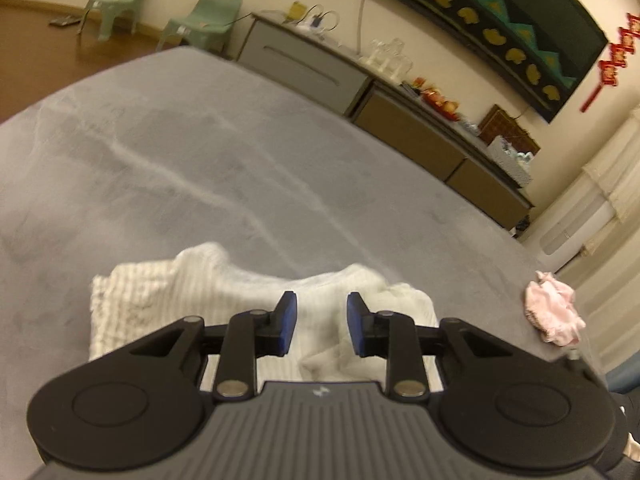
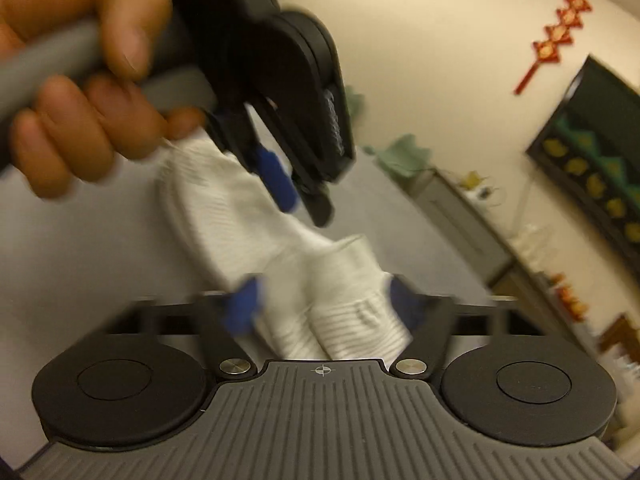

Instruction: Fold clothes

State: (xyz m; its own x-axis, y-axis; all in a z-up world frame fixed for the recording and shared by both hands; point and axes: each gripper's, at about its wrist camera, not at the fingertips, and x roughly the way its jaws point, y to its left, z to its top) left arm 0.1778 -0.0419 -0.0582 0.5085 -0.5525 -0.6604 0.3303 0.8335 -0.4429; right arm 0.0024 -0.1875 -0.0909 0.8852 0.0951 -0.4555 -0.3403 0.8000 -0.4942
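Fingers (image 1: 286,316) of the left gripper (image 1: 320,304) stand a little apart, released. Nothing is pinched between the blue pads, and the white ribbed garment (image 1: 160,304) lies just beneath and beyond them on the grey surface (image 1: 200,160). It spreads further to the left of the fingers than to the right. That low, tilted hover over the cloth looks meant to steady or gather a fold, not to lift it.

Fingers (image 2: 244,308) of the right gripper (image 2: 324,300) are spread wide. Two ribbed, cuff-like ends of the same white cloth bunch between them, close to both pads. Blur hides whether the pads press, but the wide spread suggests they are let go around the cloth and not clamped on it. Beyond these fingers, a hand (image 2: 80,100) holds the left gripper over the far end of the garment, so the cloth runs between the two tools, probably to line up its ends.

A small pink garment (image 1: 554,316) lies crumpled well to the right of the left fingers, untouched, likely waiting its turn. The fold looks early.
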